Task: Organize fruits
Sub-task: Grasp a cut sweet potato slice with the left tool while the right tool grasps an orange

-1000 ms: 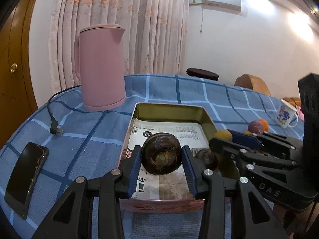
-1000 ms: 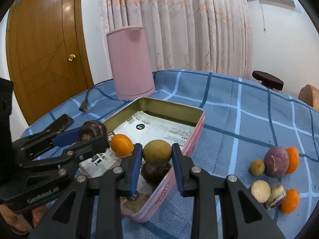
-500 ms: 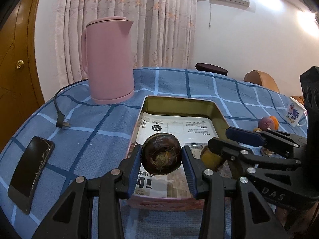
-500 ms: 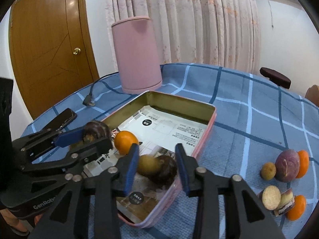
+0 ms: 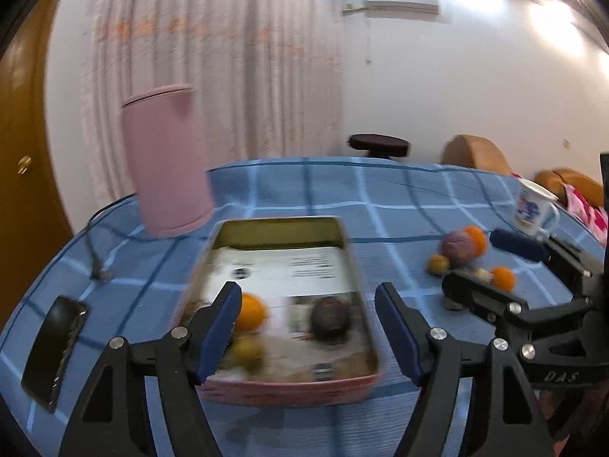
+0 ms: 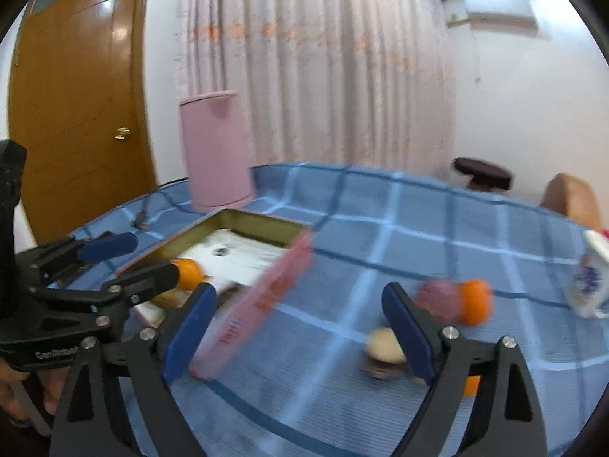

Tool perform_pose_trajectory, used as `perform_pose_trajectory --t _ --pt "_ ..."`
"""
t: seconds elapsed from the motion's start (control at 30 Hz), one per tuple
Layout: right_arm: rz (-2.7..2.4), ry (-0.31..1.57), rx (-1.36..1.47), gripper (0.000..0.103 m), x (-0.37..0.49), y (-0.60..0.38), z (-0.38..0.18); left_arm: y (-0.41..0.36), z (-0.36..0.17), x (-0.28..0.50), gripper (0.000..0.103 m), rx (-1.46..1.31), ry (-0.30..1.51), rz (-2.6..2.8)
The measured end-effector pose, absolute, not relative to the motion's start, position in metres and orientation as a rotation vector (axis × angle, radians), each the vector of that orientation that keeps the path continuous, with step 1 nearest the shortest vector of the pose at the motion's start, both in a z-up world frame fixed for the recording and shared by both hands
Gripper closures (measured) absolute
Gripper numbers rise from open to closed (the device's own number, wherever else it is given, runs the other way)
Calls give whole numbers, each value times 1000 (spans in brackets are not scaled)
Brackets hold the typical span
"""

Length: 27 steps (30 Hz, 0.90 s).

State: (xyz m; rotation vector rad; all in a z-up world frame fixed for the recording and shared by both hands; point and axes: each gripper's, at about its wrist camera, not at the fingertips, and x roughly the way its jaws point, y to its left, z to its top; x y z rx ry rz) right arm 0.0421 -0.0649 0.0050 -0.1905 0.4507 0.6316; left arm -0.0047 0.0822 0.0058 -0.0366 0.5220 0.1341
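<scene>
Fruits are partly sorted. On the left, the pink tin holds an orange, a yellow fruit and a dark fruit. On the right, more fruits wait on the blue cloth.

The left gripper and right gripper are both wide apart, holding nothing.

Only the left view shows the phone.

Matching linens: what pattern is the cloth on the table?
Blue tablecloth with a lighter grid check, clearest in the right wrist view.

Pink tin, orange fruit, blue checked cloth, pink kettle.
</scene>
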Motion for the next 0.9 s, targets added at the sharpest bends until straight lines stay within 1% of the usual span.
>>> perform_pose_trajectory --t 0.17,0.4,0.47,0.53,0.63,0.67,0.73,0.8,0.9 --pt "455 453 -233 12 57 -109 3 39 0 14 29 26 555 39" --pt "359 542 -171 14 84 -152 -3 7 -8 41 29 81 611 -6" --pt "359 568 -165 17 86 -157 -8 2 -10 47 29 82 626 -23" --pt "379 603 -148 29 90 -162 -12 -3 -13 54 29 83 642 -34" --pt "398 652 -150 35 95 -161 -18 -9 -17 62 29 92 664 -56" --pt "406 666 -144 35 97 -160 -19 -12 -18 63 29 98 670 -61" --pt "419 701 -128 42 102 -161 -23 -18 -19 67 29 113 682 -83" --pt "432 734 -116 47 107 -162 -26 -23 -22 71 29 123 691 -92" --pt "453 760 -105 47 110 -162 -30 -28 -26 77 29 125 714 -115"
